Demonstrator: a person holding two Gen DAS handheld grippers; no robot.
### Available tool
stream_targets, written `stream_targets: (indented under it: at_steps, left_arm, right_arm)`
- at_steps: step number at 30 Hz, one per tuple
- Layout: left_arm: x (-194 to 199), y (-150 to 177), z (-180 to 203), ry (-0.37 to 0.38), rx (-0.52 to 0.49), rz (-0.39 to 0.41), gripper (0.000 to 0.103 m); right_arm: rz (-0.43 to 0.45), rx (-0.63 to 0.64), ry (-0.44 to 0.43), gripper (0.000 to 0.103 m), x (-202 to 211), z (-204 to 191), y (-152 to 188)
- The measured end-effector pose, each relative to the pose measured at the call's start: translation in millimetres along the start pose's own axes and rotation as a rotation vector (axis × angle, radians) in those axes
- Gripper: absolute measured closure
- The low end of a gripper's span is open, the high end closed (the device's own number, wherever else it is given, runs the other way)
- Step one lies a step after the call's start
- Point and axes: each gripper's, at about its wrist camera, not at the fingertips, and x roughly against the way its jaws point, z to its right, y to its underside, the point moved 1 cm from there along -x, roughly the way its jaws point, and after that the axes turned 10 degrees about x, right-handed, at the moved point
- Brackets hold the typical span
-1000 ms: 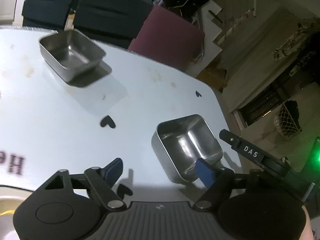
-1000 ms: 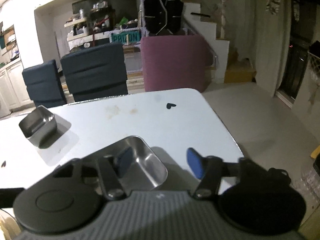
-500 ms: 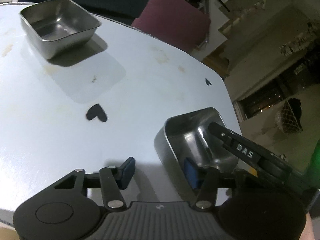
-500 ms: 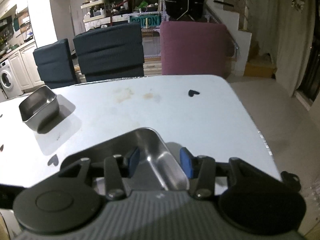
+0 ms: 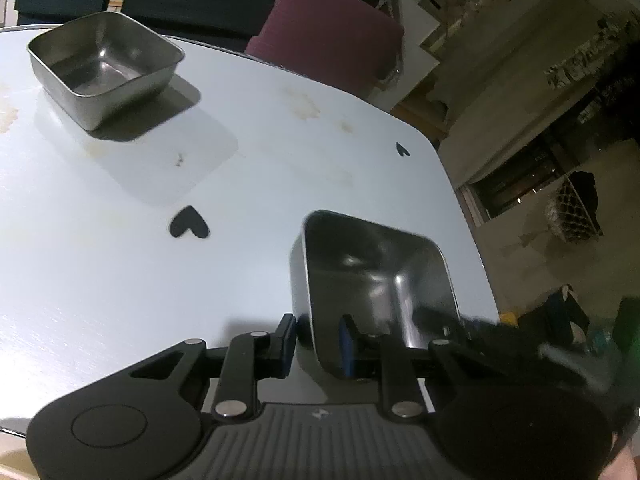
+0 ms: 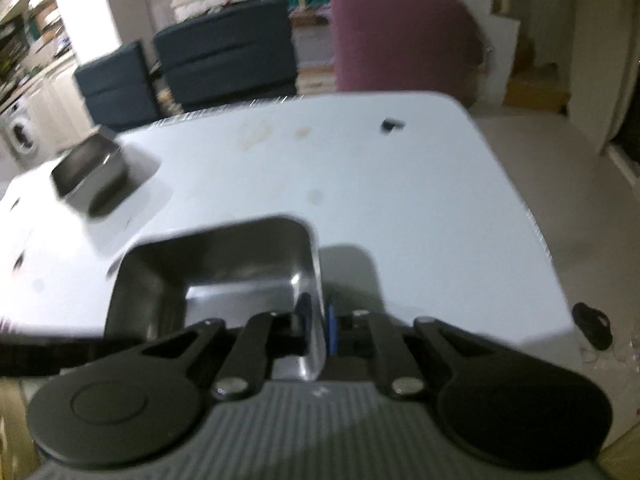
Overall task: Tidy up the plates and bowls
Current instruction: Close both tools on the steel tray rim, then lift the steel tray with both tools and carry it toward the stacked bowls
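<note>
A square steel bowl (image 5: 372, 276) (image 6: 208, 264) sits near the right end of the white table (image 5: 120, 280) (image 6: 400, 200). My left gripper (image 5: 316, 342) straddles the bowl's near left corner. Its jaws are closing, one pad outside the wall and one inside, not clearly pressing. My right gripper (image 6: 318, 322) is shut on the bowl's right wall, which is pinched between the blue pads. In the left wrist view it shows as a blurred black shape (image 5: 500, 332) at the bowl's far side. A second steel bowl (image 5: 104, 68) (image 6: 90, 178) stands alone at the far left.
Black heart stickers (image 5: 188, 222) (image 6: 392, 124) mark the tabletop. Dark blue chairs (image 6: 228, 60) and a maroon chair (image 6: 400, 40) stand behind the far edge. The table's right edge (image 5: 476, 256) runs close to the held bowl, with the floor beyond it.
Both grippers have come down onto the near bowl. The right jaws went from wide to clamped on its right wall. The left jaws narrowed around its near left corner.
</note>
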Motion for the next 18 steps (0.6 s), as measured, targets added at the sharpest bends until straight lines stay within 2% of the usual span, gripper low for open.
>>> stream_targets:
  at_steps: [6, 7, 9, 18]
  left_arm:
    - [-2, -6, 0, -0.026, -0.003, 0.016, 0.079]
    - [-3, -6, 1, -0.025, -0.009, 0.017, 0.081]
    - [-5, -5, 3, -0.047, -0.047, 0.021, 0.092]
    - [14, -4, 3, -0.055, -0.087, 0.076, 0.095]
  right_arm:
    - [-0.006, -0.012, -0.047, 0.095, 9, -3, 17]
    - [-0.004, -0.022, -0.047, 0.095, 8, -2, 15]
    - [0.01, -0.041, -0.039, 0.094, 9, 0, 14]
    - [0.053, -0.086, -0.045, 0.095, 20, 0, 19]
